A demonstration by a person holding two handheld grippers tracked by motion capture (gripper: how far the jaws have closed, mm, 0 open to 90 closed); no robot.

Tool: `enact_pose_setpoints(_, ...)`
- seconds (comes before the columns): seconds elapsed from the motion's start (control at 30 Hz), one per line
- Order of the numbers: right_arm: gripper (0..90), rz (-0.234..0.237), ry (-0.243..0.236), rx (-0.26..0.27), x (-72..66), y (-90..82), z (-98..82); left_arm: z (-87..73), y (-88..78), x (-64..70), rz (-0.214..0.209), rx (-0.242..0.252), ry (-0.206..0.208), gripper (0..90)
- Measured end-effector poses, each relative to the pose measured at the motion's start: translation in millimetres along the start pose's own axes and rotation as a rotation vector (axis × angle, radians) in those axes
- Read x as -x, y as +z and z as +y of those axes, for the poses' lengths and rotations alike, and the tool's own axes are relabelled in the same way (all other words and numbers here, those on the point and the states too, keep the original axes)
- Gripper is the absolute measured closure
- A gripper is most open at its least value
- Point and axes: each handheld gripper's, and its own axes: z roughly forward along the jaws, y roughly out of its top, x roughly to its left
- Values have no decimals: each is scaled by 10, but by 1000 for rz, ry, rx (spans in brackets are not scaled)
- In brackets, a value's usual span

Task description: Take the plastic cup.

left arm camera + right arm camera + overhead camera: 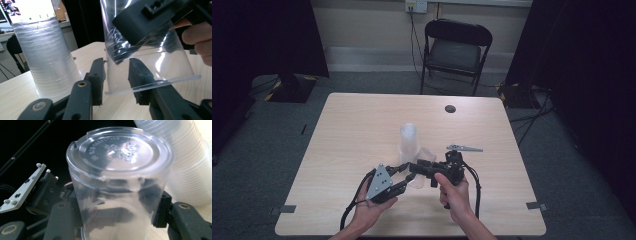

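Note:
A single clear plastic cup (427,154) hangs upside down and tilted just above the table's middle front. My right gripper (422,167) comes in from the right and is shut on it. In the right gripper view the cup (117,182) sits base-up between that gripper's (118,210) two jaws. My left gripper (404,170) is close on the cup's left. In the left gripper view it (116,85) stands open with the cup's (150,70) lower rim edge between its jaws, not squeezed. A tall stack of upturned clear cups (409,137) (47,62) (190,170) stands on the table just behind.
The wooden table (352,125) has a dark round grommet (450,108) near its far edge. A black folding chair (457,50) stands beyond the table, with dark curtains to both sides. Both hands and trailing cables sit at the table's near edge.

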Motion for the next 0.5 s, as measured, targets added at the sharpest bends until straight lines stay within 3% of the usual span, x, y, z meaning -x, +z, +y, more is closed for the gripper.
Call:
enact_pose_setpoints(0.07,441,-8,-4,-9,-8,20,-5,-6,0,14,10,4,16,688)
enact_pose_setpoints(0.17,431,-15,-5,-16,-6,27,-2,-35,-13,-5,13,18,-9,728)
enact_pose_setpoints(0.3,319,-53,-45,-33,-20,71,-22,-79,-24,-24,-9,13,-26,824)
enact_pose_setpoints(0.5,188,-67,-75,-25,-42,95,-30,-72,-18,-19,-40,20,-57,835)
